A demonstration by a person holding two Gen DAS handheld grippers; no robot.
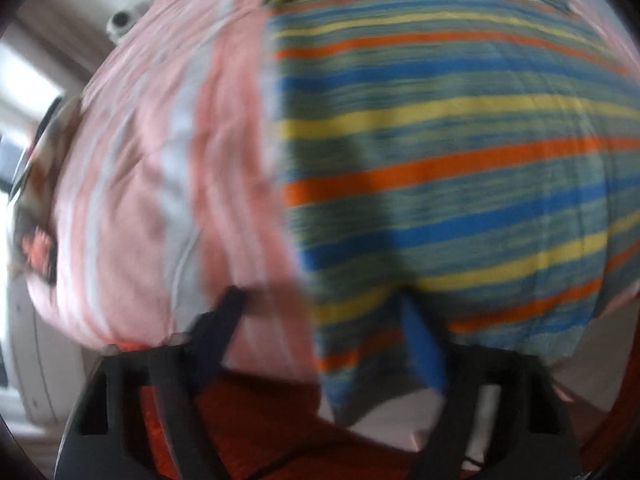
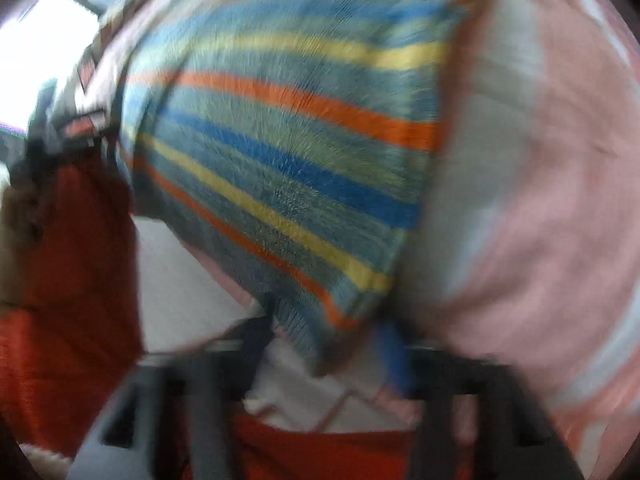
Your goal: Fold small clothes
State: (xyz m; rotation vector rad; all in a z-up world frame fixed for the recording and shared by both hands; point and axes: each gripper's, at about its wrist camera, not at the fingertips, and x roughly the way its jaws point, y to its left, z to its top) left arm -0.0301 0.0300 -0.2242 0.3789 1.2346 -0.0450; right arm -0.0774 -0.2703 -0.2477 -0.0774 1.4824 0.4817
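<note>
A small garment [image 1: 440, 160] striped in blue, yellow, orange and grey-green lies spread on a pink and white striped sheet [image 1: 160, 160]; both views are blurred. My left gripper [image 1: 324, 312] points down at the garment's near hem. Its fingers stand apart: the dark one rests over the sheet and the blue-padded one [image 1: 420, 344] is at the cloth's edge. In the right wrist view the striped garment [image 2: 288, 152] narrows to a near corner, which sits between the fingers of my right gripper [image 2: 324, 336]. The fingers close in on both sides of it.
The pink sheet [image 2: 540, 200] covers a soft surface that extends past the garment on both sides. Orange-red fabric [image 1: 260, 432] lies below the near edge, and orange-red fabric [image 2: 72, 260] also fills the left of the right wrist view. A bright window area [image 2: 36, 40] is far left.
</note>
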